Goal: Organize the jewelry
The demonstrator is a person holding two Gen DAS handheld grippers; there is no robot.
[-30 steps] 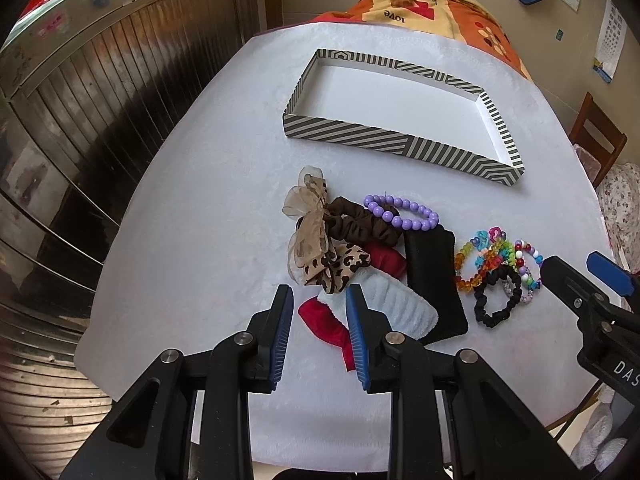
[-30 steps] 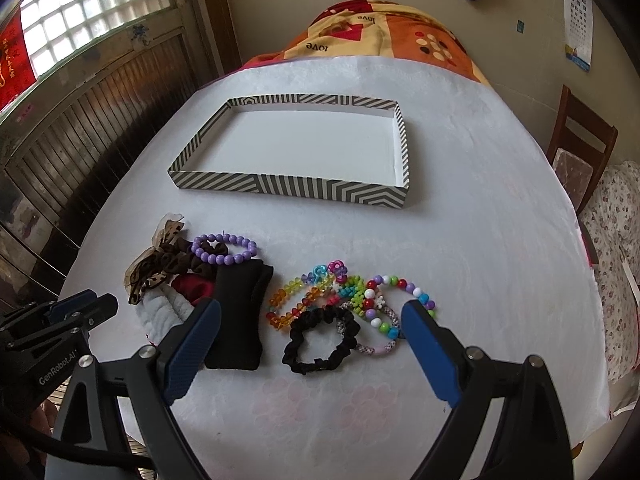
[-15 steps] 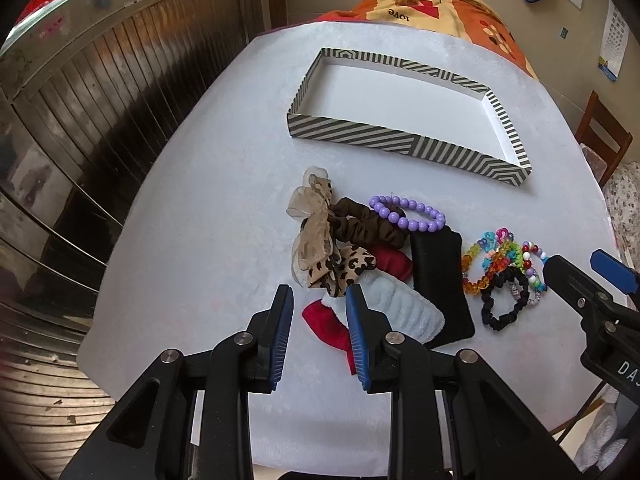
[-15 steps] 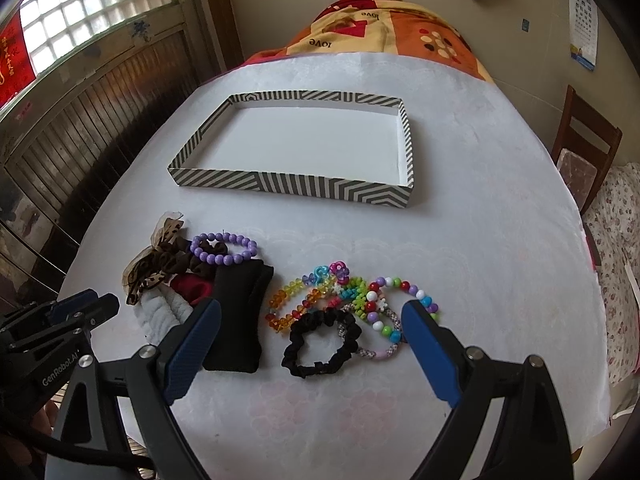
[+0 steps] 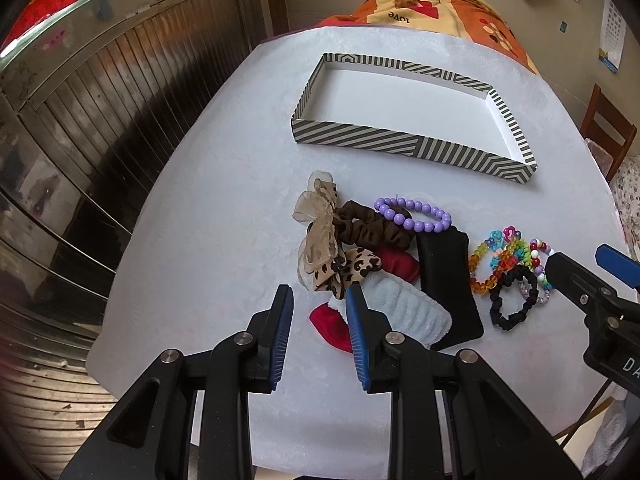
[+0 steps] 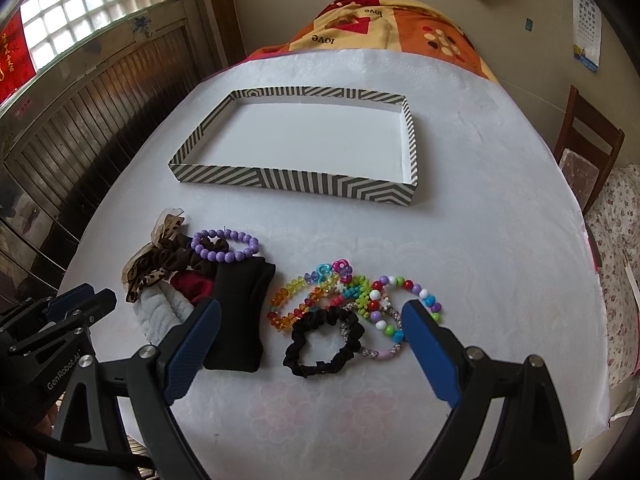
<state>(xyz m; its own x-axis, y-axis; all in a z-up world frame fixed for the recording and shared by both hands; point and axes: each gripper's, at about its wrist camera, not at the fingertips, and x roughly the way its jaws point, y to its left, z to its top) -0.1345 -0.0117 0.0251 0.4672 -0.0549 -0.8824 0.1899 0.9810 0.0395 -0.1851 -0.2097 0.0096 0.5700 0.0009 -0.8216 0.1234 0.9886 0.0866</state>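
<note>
You've got the striped tray [image 6: 296,182] sitting empty at the far side of the white table, white inside. Nearer you, the purple bead bracelet [image 6: 225,245] lies on a brown scrunchie [image 5: 370,229], beside a leopard bow [image 5: 344,270]. To the right there's a tangle of rainbow bead bracelets [image 6: 340,294] touching a black scrunchie [image 6: 322,342], all flat.

I judge this a lived-in home room. Ahead of my tongs a white tablecloth [image 6: 460,208] covers a table, with an orange patterned blanket [image 6: 384,24] beyond its far end. To the right stand a wooden chair [image 6: 588,152] and floral bedding [image 6: 624,240]; a wall calendar [image 6: 586,20] hangs above. Dark wood panelling [image 6: 88,112] under a glass-block window [image 6: 88,4] lies left.
</note>
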